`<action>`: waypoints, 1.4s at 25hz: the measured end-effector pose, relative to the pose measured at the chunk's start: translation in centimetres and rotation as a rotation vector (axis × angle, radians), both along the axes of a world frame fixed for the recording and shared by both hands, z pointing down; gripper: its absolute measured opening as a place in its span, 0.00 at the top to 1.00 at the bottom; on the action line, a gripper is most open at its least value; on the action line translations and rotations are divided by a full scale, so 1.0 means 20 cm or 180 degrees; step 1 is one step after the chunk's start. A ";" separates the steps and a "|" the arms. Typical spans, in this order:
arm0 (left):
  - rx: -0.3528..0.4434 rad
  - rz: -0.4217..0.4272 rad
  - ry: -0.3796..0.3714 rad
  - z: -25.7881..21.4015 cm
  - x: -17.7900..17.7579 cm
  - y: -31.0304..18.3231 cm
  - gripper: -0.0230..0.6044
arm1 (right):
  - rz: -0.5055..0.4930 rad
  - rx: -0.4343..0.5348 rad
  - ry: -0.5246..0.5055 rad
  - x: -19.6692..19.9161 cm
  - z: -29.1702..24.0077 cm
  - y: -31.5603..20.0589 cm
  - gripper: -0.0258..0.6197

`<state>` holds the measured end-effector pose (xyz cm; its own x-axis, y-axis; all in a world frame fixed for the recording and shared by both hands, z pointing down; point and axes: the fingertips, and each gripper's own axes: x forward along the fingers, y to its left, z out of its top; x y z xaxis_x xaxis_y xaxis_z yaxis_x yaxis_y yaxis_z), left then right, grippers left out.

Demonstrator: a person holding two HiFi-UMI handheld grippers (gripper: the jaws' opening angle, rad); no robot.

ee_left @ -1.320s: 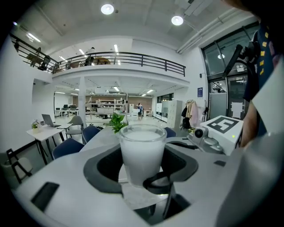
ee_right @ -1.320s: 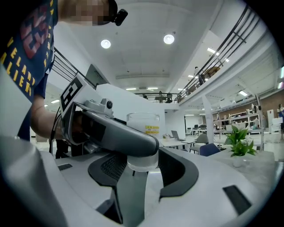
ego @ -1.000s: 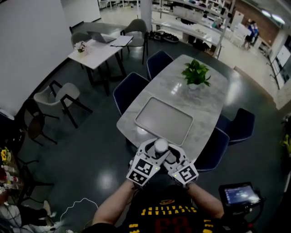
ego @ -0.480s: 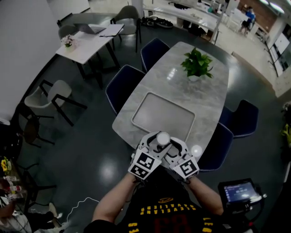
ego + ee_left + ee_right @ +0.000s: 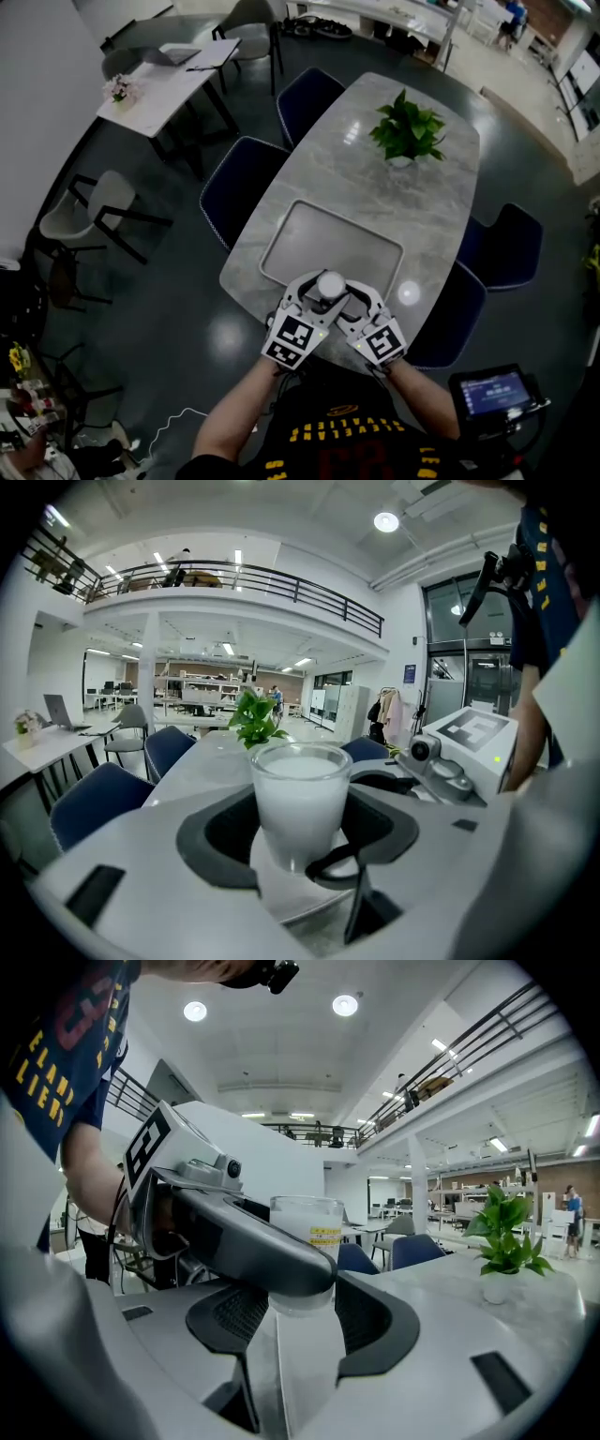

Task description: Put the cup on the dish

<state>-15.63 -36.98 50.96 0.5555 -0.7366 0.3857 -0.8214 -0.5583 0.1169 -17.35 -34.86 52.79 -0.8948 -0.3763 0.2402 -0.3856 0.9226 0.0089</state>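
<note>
With left claw (image 5: 304, 832) and right claw (image 5: 300, 1318) both clamped on cup (image 5: 330, 284), hold upright, ease over dish (image 5: 328, 242) at frame centre, lower flat, then release.

Table (image 5: 441, 202) – straight ahead of you, long axis running away.
On it: dish (image 5: 331, 246) toward the near end; potted plant (image 5: 408, 131) behind the dish, toward the far end.
Cup (image 5: 330, 284) – at the dish's near rim, between the jaws of your left gripper (image 5: 309, 298) and right gripper (image 5: 352, 300), one on either side.
Chairs (image 5: 239, 187) along both long sides.
Side table (image 5: 155, 80) far left, laptop (image 5: 178, 53) on it.
</note>
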 end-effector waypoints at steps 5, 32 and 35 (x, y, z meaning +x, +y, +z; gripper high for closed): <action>-0.0061 0.0031 0.0025 0.13 0.02 -0.14 0.55 | 0.0016 -0.0081 0.0114 0.02 0.12 -0.14 0.61; -0.0122 0.0339 -0.0502 0.87 0.16 -0.44 0.55 | -0.0363 0.0037 0.1684 0.14 0.88 -0.45 0.61; -0.0135 0.0345 -0.0489 0.87 0.16 -0.45 0.55 | -0.0383 0.0009 0.1809 0.14 0.89 -0.45 0.61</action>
<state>-12.41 -45.92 68.41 0.5629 -0.6570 0.5014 -0.7667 -0.6416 0.0200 -14.57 -43.93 70.55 -0.6622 -0.2814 0.6945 -0.2121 0.9593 0.1864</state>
